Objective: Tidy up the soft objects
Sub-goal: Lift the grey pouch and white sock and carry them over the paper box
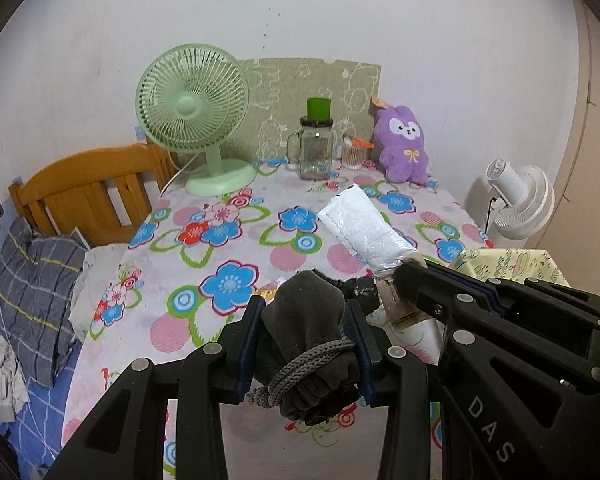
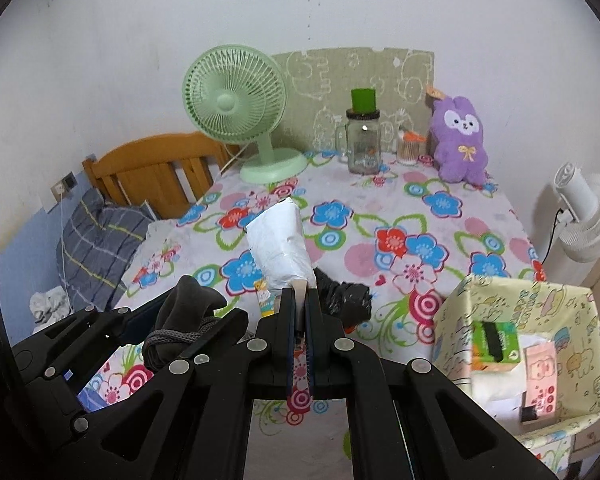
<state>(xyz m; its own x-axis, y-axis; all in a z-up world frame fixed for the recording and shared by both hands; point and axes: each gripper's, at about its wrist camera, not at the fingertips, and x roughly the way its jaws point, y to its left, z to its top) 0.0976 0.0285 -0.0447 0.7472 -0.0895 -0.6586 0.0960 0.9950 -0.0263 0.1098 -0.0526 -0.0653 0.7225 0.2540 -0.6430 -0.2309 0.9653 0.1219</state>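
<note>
left hand-held gripper [image 1: 305,330]: clenched on a dark grey bundled cloth with a grey cord round it [image 1: 306,332], held above near edge of tabletop [image 1: 204,280] w/ floral cover.
right hand-held gripper [image 2: 299,306]: clamped tight on the edge of a white crinkly plastic packet [image 2: 281,246], packet sticks up and fwd, clear of tabletop.
step, my read: both items lifted, prob. headed to the pale yellow printed open box [image 2: 496,304] at near right.
how to do well: keep both grips firm; carry right, packet first; lower inside the walls before letting go.
room: box already holds cartons, space left looks tight. black crumpled bag [image 2: 346,300] lies just ahead; mid tabletop open.
edges: near edge close below; box wall tall, go over it.
</note>
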